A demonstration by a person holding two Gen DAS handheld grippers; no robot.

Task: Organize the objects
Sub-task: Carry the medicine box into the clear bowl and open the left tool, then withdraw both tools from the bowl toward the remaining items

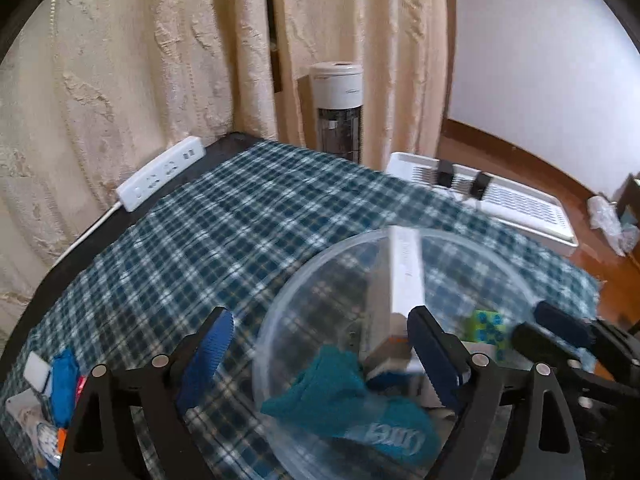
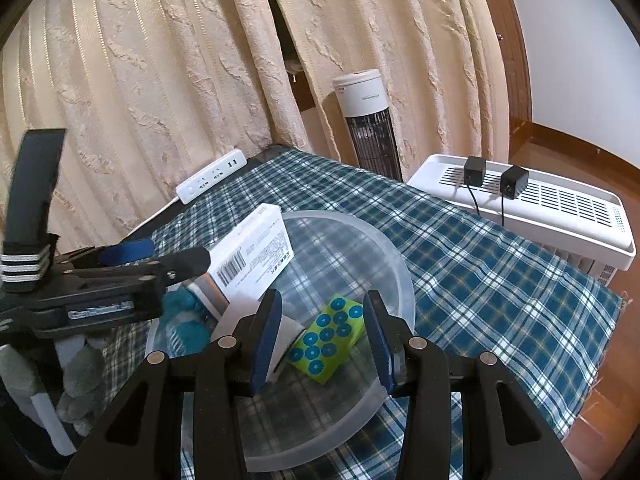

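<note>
Clear plastic bowl at centre of checked tabletop, near edge cut off behind fingers in both views. Left gripper fingers spread wide; white box leaning in bowl, lower end just beside the right-hand finger in left wrist view, contact hard to tell through motion blur. In right wrist view, same gripper at mid left, tip at the box, no clear pinch visible. Teal cloth in bowl below box, white lettering partly readable, partly hidden by fingers. Green card with blue dots flat in bowl, seen between right gripper fingers, which stand part open over bowl, not pressing anything visible; white item under left-hand finger mostly hidden. Lower left of left wrist view: blue and white packets, cut off, unidentifiable. Gloved hand at lower left of right wrist view, partly cropped. White power strip at far tabletop edge. Tower heater and white appliance with two black adapters behind.
</note>
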